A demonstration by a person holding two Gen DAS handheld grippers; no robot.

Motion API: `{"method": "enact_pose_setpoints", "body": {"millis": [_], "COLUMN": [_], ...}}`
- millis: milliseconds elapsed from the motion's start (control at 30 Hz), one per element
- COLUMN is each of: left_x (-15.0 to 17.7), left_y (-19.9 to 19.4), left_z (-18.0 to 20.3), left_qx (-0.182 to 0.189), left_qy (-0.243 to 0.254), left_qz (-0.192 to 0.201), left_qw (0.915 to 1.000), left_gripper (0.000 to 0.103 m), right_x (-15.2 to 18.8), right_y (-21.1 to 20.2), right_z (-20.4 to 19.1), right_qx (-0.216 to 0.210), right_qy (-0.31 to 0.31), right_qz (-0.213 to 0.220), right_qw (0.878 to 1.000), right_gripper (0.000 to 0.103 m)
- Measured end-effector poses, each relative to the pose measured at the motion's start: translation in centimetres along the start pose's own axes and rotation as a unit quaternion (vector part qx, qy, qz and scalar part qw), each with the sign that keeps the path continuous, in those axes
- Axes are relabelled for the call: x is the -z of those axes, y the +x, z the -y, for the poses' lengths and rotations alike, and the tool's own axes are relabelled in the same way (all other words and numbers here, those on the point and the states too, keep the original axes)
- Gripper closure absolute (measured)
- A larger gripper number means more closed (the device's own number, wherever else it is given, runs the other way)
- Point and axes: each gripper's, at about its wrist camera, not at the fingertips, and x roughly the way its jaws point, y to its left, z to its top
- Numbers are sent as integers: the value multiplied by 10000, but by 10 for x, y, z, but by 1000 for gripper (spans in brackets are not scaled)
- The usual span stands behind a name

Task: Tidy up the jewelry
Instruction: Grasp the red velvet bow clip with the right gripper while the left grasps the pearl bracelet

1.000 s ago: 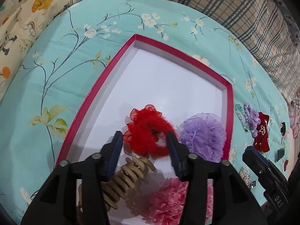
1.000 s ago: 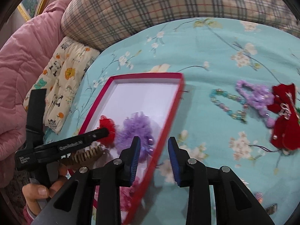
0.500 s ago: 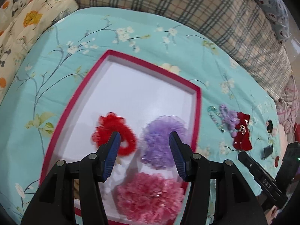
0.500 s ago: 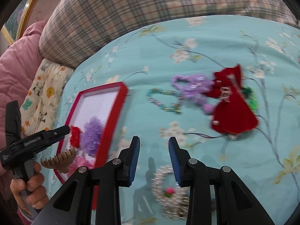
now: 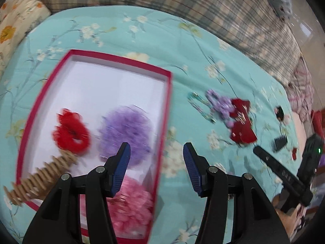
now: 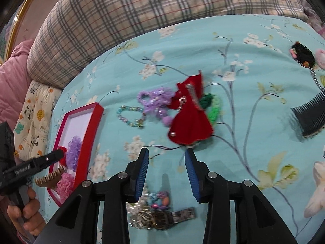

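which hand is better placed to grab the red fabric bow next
Right, probably. The right gripper is open, empty, pointing at the red fabric bow just beyond its fingertips. The left gripper hangs over the edge of the red-rimmed box.

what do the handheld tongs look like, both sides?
Left tongs and right tongs match: black plastic arms with silver pivot pins and ribbed blue pads. The left unit's body carries small white lettering, too blurred to read; a green indicator light glows on the right unit.
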Motion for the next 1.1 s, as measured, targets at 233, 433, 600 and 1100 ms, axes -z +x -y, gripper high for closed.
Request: {"method": "enact_pose_setpoints", "body": {"millis": [233,433,600,1100], "left_x": [18,36,45,51], "left_y": [13,34,45,73], "left_z": [34,54,63,93], "left_qx": [276,315,355,-42], "left_qy": [526,928,1120,1868], "left_qz": [-287,-609,-727,-582], "left_qw": [9978,9933,9904,9807], "left_gripper": [50,50,50,74], "right_x": [-5,-16,-31,-47], "right_y": [1,8,20,57], "right_z": [21,25,21,20], "right_qx": [194,302,336,529], "right_qy": [80,16,-143,-435], "right_qz": [64,121,148,50], "right_qw": [9998,9995,9992,9976], "right_gripper": [64,64,64,80]}}
